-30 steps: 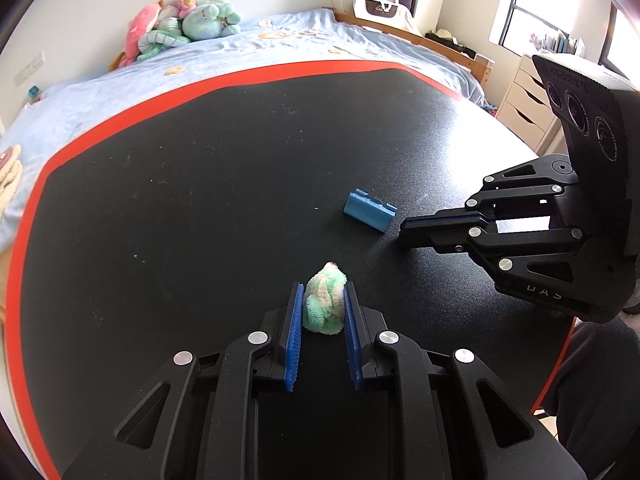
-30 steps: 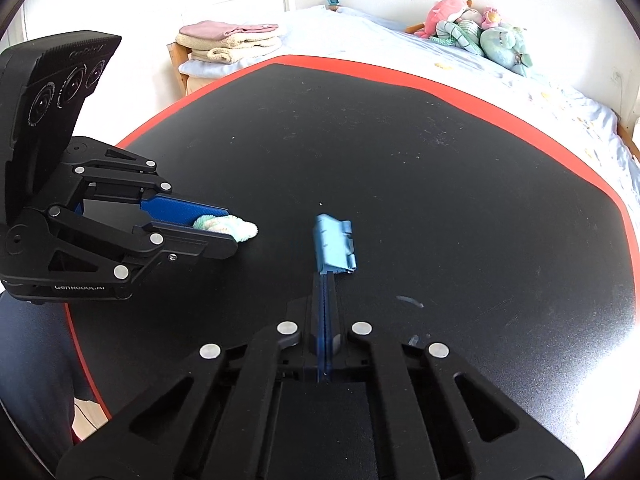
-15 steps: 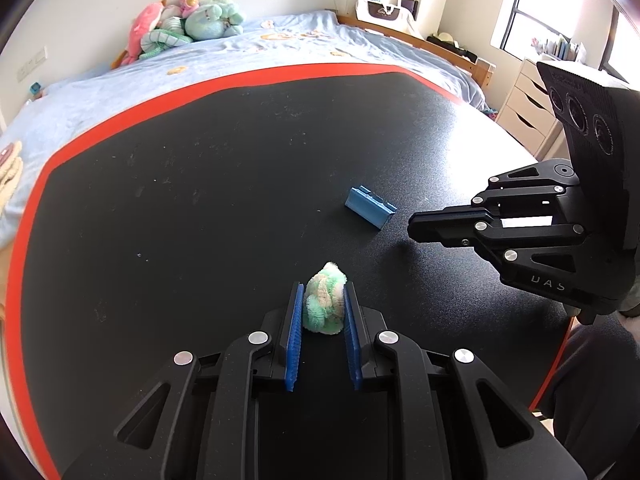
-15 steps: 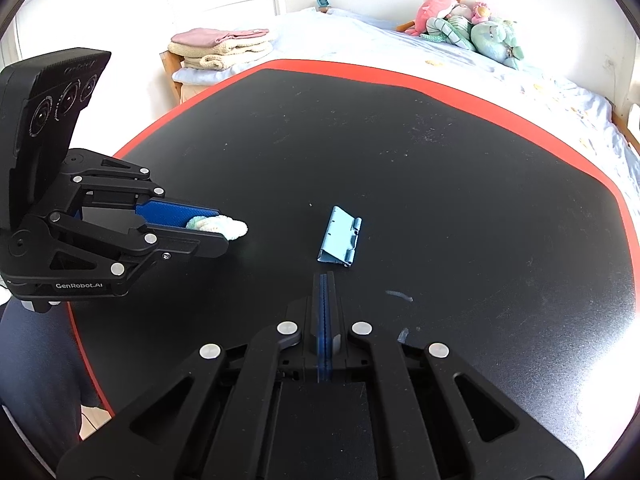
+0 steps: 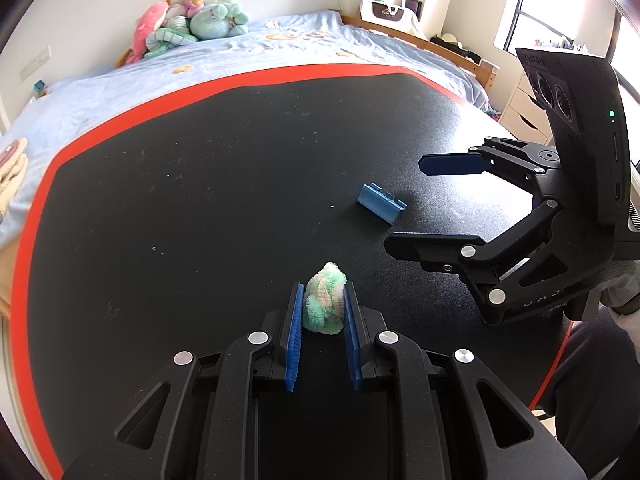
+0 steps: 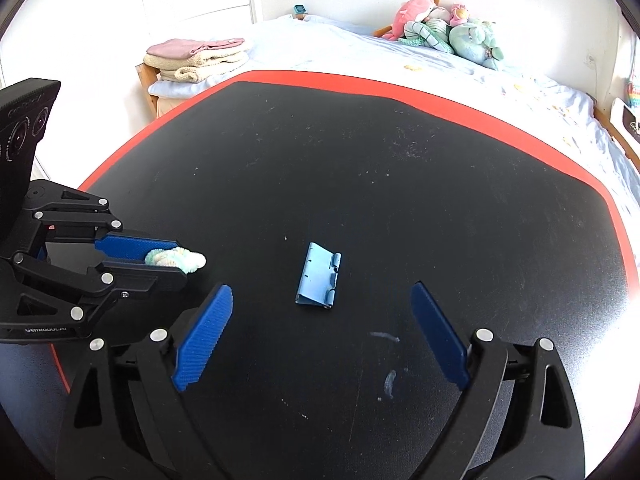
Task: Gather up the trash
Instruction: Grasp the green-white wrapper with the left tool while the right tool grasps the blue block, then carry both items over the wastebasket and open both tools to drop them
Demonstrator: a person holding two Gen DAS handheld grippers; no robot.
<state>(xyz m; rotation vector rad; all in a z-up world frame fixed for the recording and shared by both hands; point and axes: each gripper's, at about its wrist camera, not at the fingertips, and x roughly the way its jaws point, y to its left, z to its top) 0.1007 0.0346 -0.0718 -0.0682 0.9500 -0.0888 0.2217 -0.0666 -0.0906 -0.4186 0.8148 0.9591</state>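
A black table [image 5: 200, 200] with a red rim fills both views, and a bed [image 5: 280, 48] lies behind it.

The left gripper [image 5: 323, 304] is closed on a fuzzy wad [image 5: 325, 300] of green, white and peach fibres. The wad sits between the blue pads [image 5: 295, 320], pressed on both sides, with its tip poking out past the fingertips. In the right wrist view the same wad [image 6: 176, 259] shows at the end of the left gripper [image 6: 160, 260], just above the table near its left rim.

The right gripper [image 6: 320, 332] is spread wide and holds nothing. Its two blue pads [image 6: 204, 336] stand well apart, one on each side of a small blue clip [image 6: 319, 276]. The clip lies flat on the table, near the middle, just ahead of the fingertips and touching neither. In the left wrist view the clip [image 5: 380, 204] lies beside the right gripper [image 5: 408, 200], between the wad and the far rim.

No bin or other container is in view.

Beyond the table, plush toys [image 6: 444, 32] sit on the bed by the wall, and folded towels [image 6: 196, 58] are stacked at the bed's other end. A white drawer unit [image 5: 524, 116] stands by a bright window, past the right edge of the table.
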